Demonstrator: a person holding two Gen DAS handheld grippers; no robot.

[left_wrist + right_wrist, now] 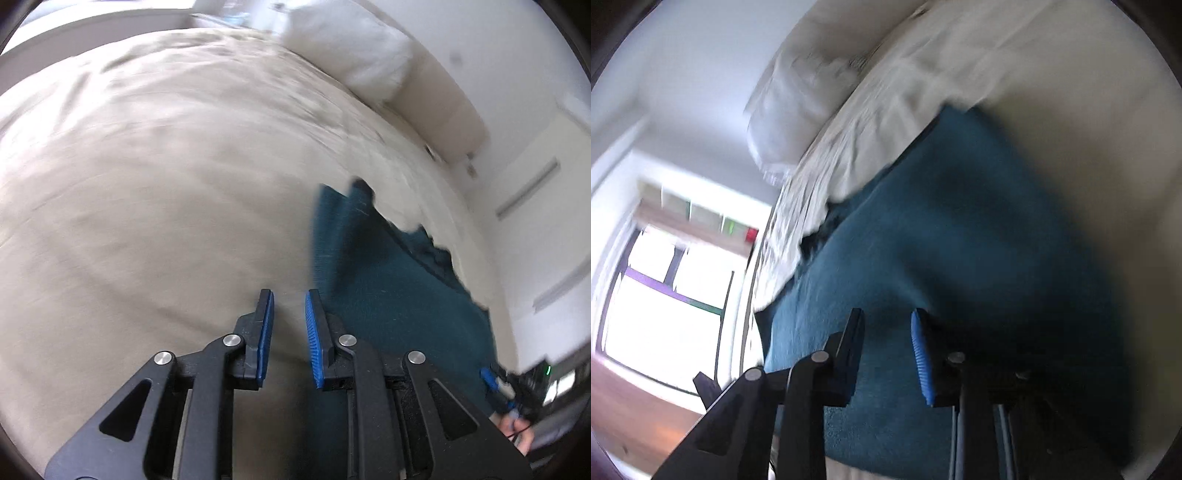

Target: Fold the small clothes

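A teal garment lies on the bed, near the white pillow. Left claw – pads slightly apart, empty – hovers beside it. Only the right wrist view shows the window; right claw gapes above the garment.

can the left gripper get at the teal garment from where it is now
Probably yes. The left gripper hangs with its jaws apart and empty over bare bedding, and the teal garment lies just beside its right finger with nothing between them.

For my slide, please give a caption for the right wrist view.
Right gripper, jaws open and empty, above a teal garment on a beige bed.
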